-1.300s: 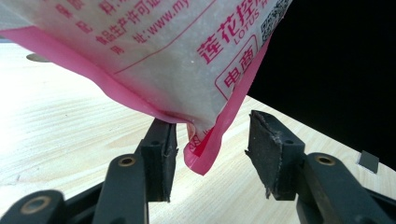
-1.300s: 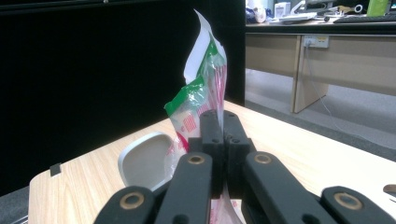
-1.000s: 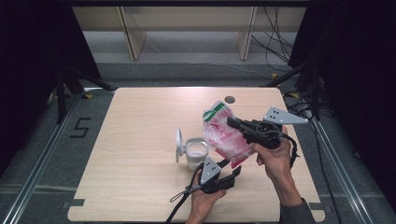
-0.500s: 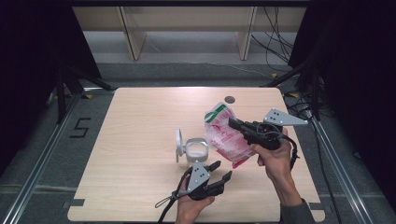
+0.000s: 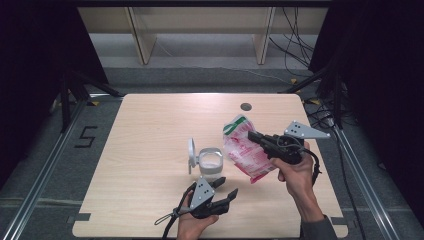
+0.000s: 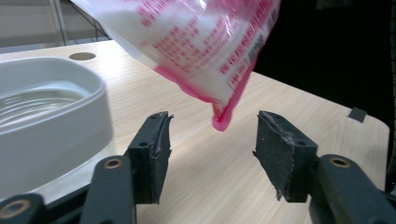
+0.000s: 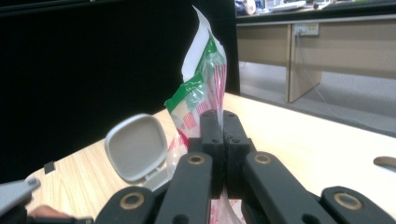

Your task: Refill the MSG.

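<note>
The right gripper [image 5: 257, 137] has its jaws clenched on a pink and white bag [image 5: 245, 150], pinching it near the green top and holding it up off the worktop [image 5: 145, 130], tilted, just right of a white container [image 5: 210, 161]. That container stands near the middle of the worktop with its round lid [image 5: 191, 152] flipped up on its left side. The left gripper [image 5: 223, 189] sits low, just in front of the container, its 2 jaws released and having just been opening. The bag's bottom corner [image 6: 222, 122] hangs beyond the gap between the jaws, and the pads [image 6: 161, 149] press on nothing
</note>
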Available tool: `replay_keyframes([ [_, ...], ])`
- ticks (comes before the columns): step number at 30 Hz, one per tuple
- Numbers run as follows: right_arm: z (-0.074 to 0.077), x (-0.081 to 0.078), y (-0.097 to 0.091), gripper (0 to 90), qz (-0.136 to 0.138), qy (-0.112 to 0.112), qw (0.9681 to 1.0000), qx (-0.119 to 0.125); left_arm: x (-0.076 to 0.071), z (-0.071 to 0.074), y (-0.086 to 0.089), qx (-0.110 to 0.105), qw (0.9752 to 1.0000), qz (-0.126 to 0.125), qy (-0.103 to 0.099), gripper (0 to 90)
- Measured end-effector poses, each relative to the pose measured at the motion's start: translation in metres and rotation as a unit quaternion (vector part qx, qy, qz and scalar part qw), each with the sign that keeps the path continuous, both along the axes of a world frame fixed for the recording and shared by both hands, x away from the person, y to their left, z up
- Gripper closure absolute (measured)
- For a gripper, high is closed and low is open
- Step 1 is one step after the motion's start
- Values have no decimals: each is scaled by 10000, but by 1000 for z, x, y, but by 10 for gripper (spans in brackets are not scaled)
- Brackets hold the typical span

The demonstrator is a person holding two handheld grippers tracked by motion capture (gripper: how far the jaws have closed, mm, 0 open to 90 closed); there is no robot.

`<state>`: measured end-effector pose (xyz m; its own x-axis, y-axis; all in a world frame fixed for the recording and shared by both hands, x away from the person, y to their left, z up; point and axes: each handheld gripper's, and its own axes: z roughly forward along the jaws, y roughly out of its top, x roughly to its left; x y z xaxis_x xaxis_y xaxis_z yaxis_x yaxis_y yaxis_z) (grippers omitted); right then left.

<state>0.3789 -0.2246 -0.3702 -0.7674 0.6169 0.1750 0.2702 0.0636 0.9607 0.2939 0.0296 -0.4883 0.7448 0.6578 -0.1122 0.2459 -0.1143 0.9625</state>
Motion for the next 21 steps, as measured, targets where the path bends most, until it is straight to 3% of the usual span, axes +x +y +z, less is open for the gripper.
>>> replay_keyframes([
  [3,-7,0,-2,900,-44,117,9999,79,0,0,3,4,10000,-9,0,423],
  [4,-9,1,-3,900,-53,58,10000,18,-1,-1,6,3,10000,55,77,417],
  [5,-11,-1,-4,900,-69,217,9997,-12,0,-1,8,6,10000,54,57,408],
  [7,-14,-1,-4,900,-87,215,9997,28,0,-1,9,-8,10000,33,50,396],
  [8,-18,0,-6,900,-93,172,9998,-67,-1,-2,11,29,9999,81,146,393],
  [9,-20,0,-7,900,-128,247,9996,-49,-1,-2,13,100,9999,42,73,390],
  [14,-31,0,-15,900,-199,385,9991,-35,-2,-4,15,-30,9998,86,155,389],
  [15,-32,1,-17,900,-202,323,9993,-57,-2,-3,16,43,9999,63,97,388],
  [16,-32,0,-19,900,-224,421,9989,-16,-2,-3,17,29,9998,99,157,388],
  [17,-32,1,-21,900,-201,264,9994,-71,-3,-3,17,-3,9997,135,198,386],
  [18,-31,-1,-22,900,-278,398,9988,-13,-2,-3,18,-14,9997,158,186,383],
  [19,-32,1,-25,900,-243,277,9993,-64,-1,-3,19,51,9999,115,86,380],
  [21,-33,0,-29,900,-306,277,9991,-83,-2,-3,20,-25,9998,143,112,374],
])
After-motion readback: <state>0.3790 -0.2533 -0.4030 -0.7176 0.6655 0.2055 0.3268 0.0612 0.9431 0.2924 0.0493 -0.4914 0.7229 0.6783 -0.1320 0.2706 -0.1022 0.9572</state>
